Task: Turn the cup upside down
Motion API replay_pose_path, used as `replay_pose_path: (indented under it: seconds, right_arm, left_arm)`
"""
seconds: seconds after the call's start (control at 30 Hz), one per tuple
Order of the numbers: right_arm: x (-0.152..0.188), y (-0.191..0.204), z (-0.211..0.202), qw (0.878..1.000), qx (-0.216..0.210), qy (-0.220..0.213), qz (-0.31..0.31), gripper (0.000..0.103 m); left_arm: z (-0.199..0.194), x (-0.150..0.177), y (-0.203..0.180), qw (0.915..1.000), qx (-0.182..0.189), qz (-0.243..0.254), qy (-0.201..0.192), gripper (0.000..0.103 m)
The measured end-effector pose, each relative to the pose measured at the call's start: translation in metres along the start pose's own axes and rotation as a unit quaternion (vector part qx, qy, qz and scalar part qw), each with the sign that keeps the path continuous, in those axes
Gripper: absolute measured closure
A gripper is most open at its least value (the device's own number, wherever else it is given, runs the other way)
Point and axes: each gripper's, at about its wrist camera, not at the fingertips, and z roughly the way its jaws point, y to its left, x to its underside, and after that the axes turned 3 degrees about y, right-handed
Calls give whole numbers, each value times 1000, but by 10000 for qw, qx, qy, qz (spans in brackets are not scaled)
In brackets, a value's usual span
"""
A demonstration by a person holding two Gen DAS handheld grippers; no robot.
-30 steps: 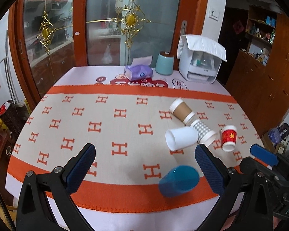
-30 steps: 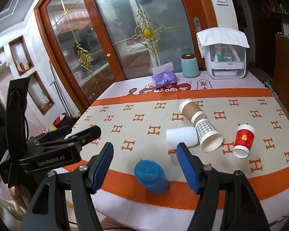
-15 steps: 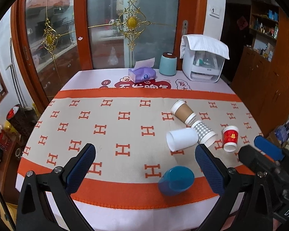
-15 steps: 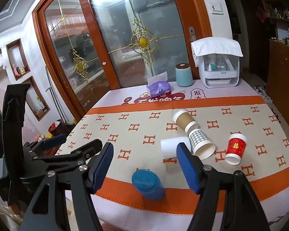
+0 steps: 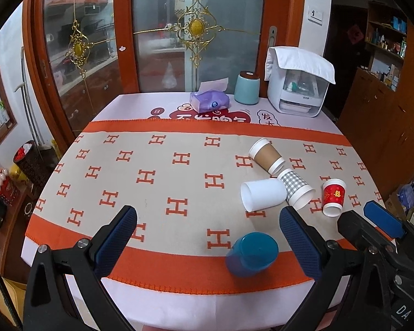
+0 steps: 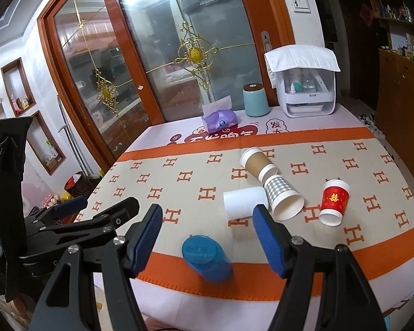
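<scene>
Both tools, left (image 5: pixel 208 227) and right (image 6: pixel 207 229), are hovering agape near the toppled blue cup (image 6: pixel 207 258), seemingly approaching; next, straddling it.

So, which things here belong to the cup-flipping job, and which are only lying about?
For the job:
blue cup, on its side
white cup, on its side
brown cup, on its side
checked cup, on its side
red cup, already rim down
both grippers, open

Lying about:
tissue box
teal jar
white appliance
</scene>
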Motion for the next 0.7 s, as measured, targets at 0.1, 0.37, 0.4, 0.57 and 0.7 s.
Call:
replay_pose_path:
  seconds: [0.1, 0.37, 0.4, 0.57, 0.7]
  right_arm:
    - [1, 1, 0, 10000, 30, -12, -1, 35]
    - [1, 0, 2, 10000, 16, 41, 15, 35]
    - [2, 0, 2, 10000, 12, 44, 16, 35]
    - [2, 0, 2, 10000, 14, 39, 7, 35]
    - [2, 0, 3, 10000, 5, 57, 17, 35]
  left_arm:
    - [1, 0, -1, 10000, -23, -5, 14, 1]
    - [4, 1, 1, 10000, -51, -3, 80, 1]
    - [4, 1, 1, 9999, -56, -7, 88, 1]
    - [5, 2, 1, 9999, -68, -23, 114, 1]
    - [6, 2, 0, 9999, -94, -27, 121, 1]
